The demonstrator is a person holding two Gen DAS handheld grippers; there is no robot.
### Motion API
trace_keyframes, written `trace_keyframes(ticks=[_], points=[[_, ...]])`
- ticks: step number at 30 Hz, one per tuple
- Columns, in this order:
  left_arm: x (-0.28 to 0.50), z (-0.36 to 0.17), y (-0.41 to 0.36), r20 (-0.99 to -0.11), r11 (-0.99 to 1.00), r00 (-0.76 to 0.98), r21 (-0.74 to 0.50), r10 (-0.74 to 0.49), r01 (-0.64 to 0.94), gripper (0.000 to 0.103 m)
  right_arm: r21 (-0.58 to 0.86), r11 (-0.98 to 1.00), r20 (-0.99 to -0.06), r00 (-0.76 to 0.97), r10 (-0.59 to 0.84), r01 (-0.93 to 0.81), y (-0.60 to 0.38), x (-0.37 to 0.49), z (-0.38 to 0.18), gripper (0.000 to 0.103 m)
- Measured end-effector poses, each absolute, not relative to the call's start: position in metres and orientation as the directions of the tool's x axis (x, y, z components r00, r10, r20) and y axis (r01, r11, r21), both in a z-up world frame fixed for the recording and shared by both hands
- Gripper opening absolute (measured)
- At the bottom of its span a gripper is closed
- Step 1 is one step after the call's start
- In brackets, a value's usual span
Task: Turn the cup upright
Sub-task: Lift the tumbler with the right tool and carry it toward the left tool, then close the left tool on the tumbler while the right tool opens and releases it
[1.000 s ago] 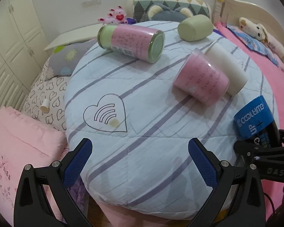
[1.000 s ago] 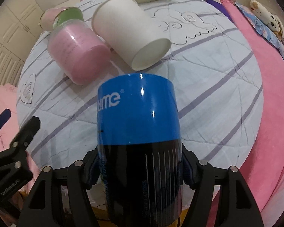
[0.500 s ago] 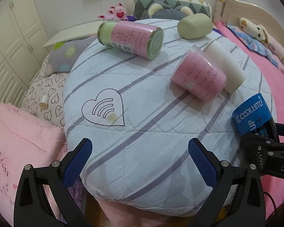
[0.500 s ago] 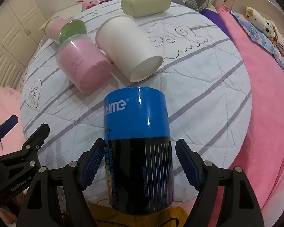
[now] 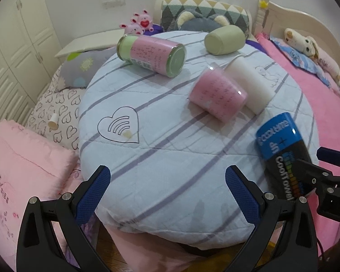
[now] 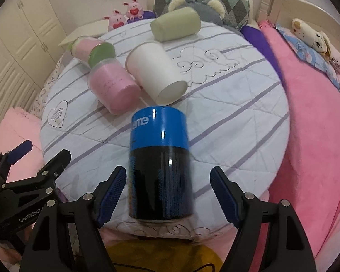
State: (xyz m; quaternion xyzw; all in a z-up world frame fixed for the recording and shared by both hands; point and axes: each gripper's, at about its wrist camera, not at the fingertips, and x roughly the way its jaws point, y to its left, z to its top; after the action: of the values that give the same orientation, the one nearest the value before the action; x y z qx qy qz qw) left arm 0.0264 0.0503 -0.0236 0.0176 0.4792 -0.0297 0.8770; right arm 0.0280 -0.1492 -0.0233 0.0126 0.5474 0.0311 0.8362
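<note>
A blue and black can-shaped cup lies on its side near the front edge of the round quilted cushion; it also shows in the left wrist view. My right gripper is open, its blue pads apart on either side of the cup and not touching it. A white paper cup, a pink cup, a pink jar with green ends and a green cup also lie on their sides. My left gripper is open and empty at the cushion's near edge.
The cushion sits on a bed with pink bedding. Pillows and plush toys lie behind. A white wardrobe stands at left. A heart pattern marks the cushion.
My right gripper has opened and let go of the blue cup, then drawn back. The cup now lies on the cushion. The left gripper has pulled back a little.
</note>
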Motion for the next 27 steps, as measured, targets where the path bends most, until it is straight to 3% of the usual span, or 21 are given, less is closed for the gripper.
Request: trace_keyframes(ticks=[19, 27], points=[[0.006, -0.005, -0.033, -0.847, 0.986, 0.526, 0.013, -0.078, 0.167, 0.102, 0.136, 0.991, -0.878, 0.465, 0.113, 0.015, -0.232, 0.037, -0.039, 0.078], [0.023, -0.006, -0.057, -0.875, 0.994, 0.479, -0.027, -0.074, 0.105, 0.102, 0.158, 0.987, -0.875, 0.465, 0.137, 0.008, -0.271, 0.056, -0.054, 0.078]])
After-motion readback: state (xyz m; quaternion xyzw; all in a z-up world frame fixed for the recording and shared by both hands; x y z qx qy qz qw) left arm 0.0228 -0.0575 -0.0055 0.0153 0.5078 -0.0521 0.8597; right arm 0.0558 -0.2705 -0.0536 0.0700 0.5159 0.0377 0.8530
